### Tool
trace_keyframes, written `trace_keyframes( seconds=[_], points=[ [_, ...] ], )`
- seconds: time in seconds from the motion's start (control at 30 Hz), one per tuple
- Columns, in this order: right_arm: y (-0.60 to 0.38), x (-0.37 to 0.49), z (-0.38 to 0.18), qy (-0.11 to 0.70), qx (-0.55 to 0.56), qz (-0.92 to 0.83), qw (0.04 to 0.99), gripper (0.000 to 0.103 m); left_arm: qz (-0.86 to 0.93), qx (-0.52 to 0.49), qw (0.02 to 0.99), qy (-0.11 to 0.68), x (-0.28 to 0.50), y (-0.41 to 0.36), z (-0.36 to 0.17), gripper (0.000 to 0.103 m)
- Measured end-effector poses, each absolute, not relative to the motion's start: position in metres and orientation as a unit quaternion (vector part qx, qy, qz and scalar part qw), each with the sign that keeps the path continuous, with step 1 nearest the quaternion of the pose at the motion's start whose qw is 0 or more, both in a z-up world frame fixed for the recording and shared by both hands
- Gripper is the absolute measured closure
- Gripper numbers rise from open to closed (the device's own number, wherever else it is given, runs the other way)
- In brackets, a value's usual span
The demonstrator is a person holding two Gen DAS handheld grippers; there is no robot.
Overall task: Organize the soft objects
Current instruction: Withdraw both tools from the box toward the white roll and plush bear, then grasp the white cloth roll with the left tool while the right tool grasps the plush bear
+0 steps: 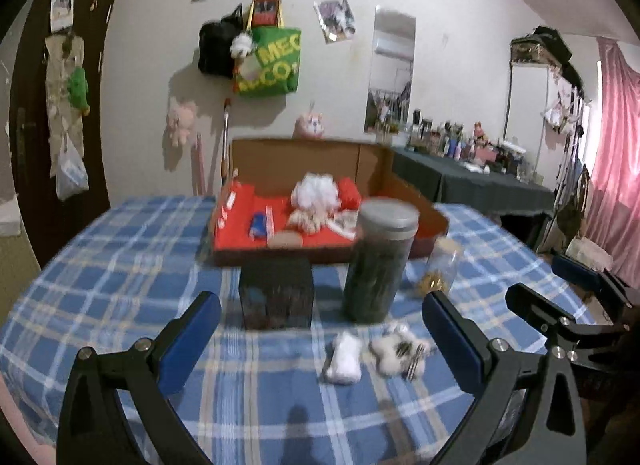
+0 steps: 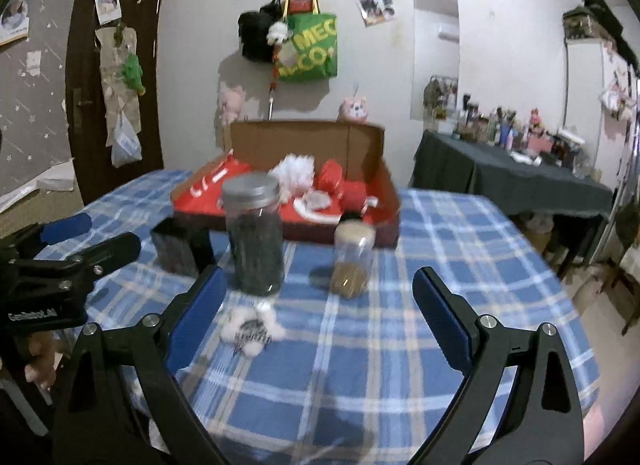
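A small white soft piece (image 1: 343, 359) and a white-and-striped plush (image 1: 400, 351) lie on the blue plaid tablecloth (image 1: 120, 265), between the tips of my left gripper (image 1: 320, 329), which is open and empty. The striped plush (image 2: 250, 327) lies just right of the left finger of my right gripper (image 2: 320, 301), also open and empty. A cardboard box (image 1: 430, 215) with red lining holds a white fluffy toy (image 1: 318, 191) and other soft things. The box (image 2: 386, 181) stands behind the jars in the right wrist view.
A tall dark jar with a grey lid (image 1: 380, 261), a small clear jar (image 1: 438, 269) and a black box (image 1: 276, 293) stand in front of the cardboard box. The right gripper (image 1: 560, 317) shows at the right edge. A cluttered side table (image 2: 512, 181) stands at the right.
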State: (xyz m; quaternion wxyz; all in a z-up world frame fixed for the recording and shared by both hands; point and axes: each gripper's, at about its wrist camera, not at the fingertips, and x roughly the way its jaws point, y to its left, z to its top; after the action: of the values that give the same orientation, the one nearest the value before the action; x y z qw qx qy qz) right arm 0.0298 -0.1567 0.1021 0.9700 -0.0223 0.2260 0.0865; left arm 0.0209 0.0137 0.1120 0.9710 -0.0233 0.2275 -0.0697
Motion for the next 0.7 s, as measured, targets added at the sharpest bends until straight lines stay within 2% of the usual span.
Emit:
trace_keyframes(
  seconds=[0.43,0.63,0.7],
  points=[
    [-0.151,0.06,0.052,0.3,-0.012,0.141,0.943,0.008,-0.078,-0.01,0.945,0.316,0.042,0.018,0.058,0.0],
    [-0.139,0.08,0.041,0.335,-0.066,0.231,0.911,0.008,-0.136,0.02,0.927,0.35,0.057,0.009,0.05,0.0],
    [-0.135,0.085,0.04,0.342,-0.084,0.247,0.903,0.008,-0.138,0.035,0.925,0.351,0.061,0.006,0.049,0.004]
  ],
)
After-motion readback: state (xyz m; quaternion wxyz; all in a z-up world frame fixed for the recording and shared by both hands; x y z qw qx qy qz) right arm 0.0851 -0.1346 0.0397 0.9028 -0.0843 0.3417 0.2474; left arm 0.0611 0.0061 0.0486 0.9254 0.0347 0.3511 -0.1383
